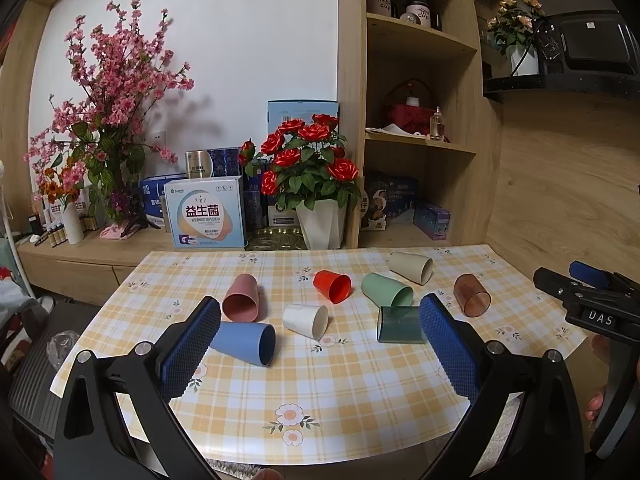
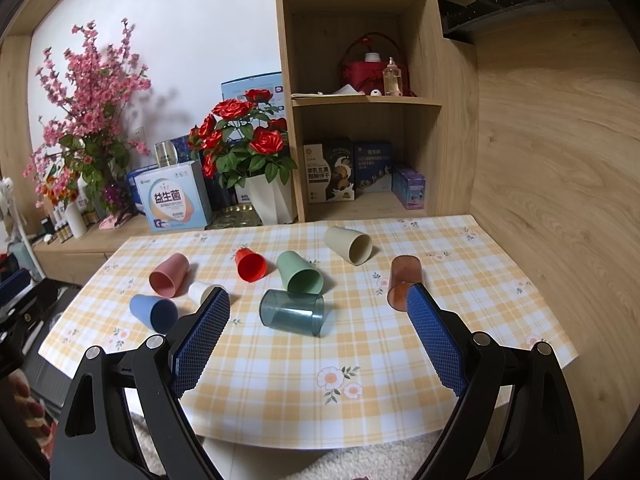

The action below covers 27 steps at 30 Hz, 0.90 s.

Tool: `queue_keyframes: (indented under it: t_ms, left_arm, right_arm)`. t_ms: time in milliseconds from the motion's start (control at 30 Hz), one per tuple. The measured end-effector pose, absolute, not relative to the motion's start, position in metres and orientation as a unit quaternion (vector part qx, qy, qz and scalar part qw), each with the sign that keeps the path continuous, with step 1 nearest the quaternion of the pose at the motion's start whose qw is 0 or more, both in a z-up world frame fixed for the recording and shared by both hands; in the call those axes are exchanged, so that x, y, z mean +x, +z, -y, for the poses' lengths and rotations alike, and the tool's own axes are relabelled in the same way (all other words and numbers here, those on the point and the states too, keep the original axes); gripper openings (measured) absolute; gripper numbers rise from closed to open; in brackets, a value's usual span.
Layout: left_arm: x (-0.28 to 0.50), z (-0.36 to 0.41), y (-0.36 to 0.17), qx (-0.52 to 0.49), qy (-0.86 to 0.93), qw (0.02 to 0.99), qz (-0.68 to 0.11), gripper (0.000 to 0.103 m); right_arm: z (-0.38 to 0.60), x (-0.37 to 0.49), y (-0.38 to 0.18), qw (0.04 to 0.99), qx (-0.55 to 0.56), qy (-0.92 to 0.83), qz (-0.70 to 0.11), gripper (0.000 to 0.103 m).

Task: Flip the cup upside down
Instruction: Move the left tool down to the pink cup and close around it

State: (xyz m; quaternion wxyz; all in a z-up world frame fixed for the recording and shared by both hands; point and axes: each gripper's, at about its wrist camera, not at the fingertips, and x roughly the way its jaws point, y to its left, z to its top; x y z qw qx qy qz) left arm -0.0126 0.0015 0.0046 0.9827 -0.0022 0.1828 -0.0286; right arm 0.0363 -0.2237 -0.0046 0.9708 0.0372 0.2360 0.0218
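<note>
Several cups lie on their sides on the checked tablecloth [image 1: 340, 380]: pink [image 1: 241, 298], blue [image 1: 246, 342], white [image 1: 306, 320], red [image 1: 333, 286], green [image 1: 387, 290], beige [image 1: 411, 267], clear brown [image 1: 472, 295] and clear teal [image 1: 400, 325]. My left gripper [image 1: 320, 312] is open and empty above the near table, short of the white cup. My right gripper [image 2: 318, 304] is open and empty, short of the teal cup [image 2: 291, 312]. The right gripper also shows at the right edge of the left wrist view [image 1: 560, 280].
A white pot of red roses [image 1: 320, 222], boxes and pink blossom branches stand on the low cabinet behind the table. A wooden shelf unit [image 1: 420, 144] rises at the back right. The table's front edge [image 2: 320, 444] lies near me.
</note>
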Motion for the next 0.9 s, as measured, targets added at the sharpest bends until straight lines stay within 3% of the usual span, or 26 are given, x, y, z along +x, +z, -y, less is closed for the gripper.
queue_keyframes:
  t_ms: [533,900]
  left_arm:
    - [-0.003,-0.005,0.005,-0.007,-0.044,0.980,-0.193,0.097]
    - [0.068,-0.015,-0.034,0.011,-0.010,0.966,-0.256,0.097]
  right_arm:
    - [0.234,0.043,-0.007,0.968,0.058,0.028,-0.244,0.087]
    - [0.293,0.127,-0.041,0.954,0.031,0.014,-0.297,0.087]
